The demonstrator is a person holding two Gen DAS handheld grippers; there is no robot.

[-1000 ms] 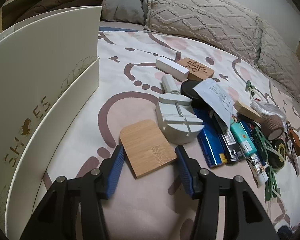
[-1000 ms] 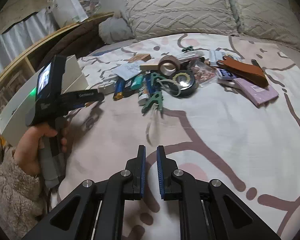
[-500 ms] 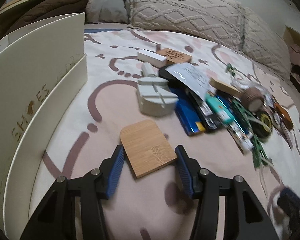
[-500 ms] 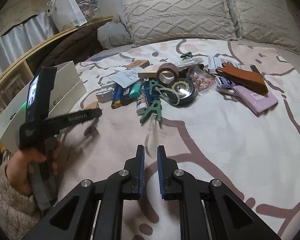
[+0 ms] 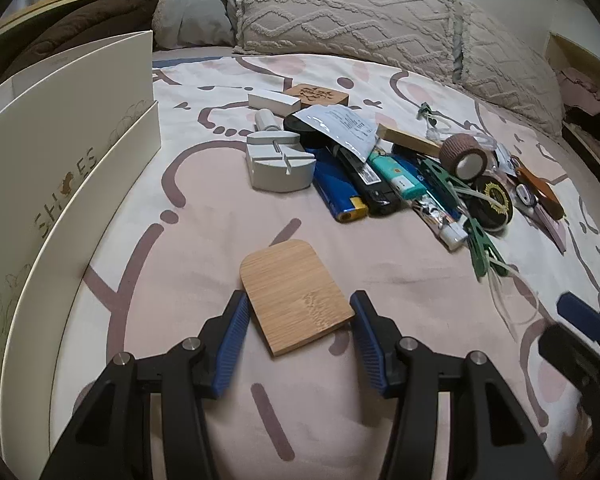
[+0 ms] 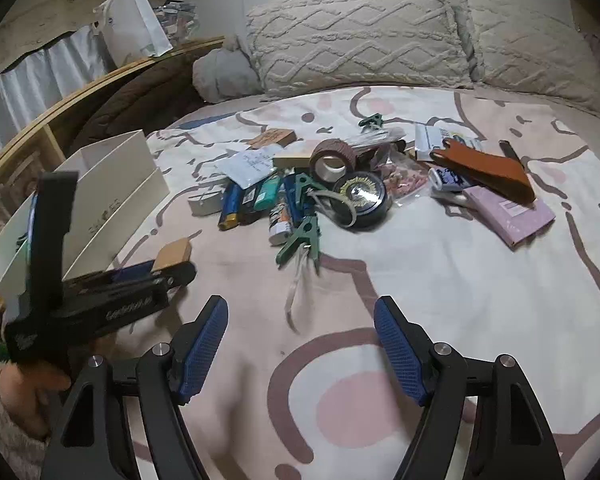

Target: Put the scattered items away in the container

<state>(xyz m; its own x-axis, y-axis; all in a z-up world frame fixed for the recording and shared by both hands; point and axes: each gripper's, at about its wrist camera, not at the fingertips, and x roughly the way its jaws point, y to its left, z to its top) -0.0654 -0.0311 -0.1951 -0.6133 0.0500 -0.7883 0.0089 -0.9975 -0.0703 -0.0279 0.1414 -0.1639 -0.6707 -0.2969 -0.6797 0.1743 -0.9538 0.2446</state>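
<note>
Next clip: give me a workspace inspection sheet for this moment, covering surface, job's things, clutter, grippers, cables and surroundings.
Surface: bed sheet, white with pink and mauve shapes.
Job's things: cream cardboard shoe box at the left edge; flat bamboo tile; grey slotted block; blue lighter; brown tape roll; green clip; black round tin; lilac booklet.
Clutter: those loose items lie heaped mid-bed, several overlapping.
Grippers: left gripper shut on the bamboo tile; right gripper has just been opening, nothing between its jaws.
Cables: nothing seen.
Surroundings: two beige knitted pillows, brown blanket, white paper bag on a wooden ledge.
</note>
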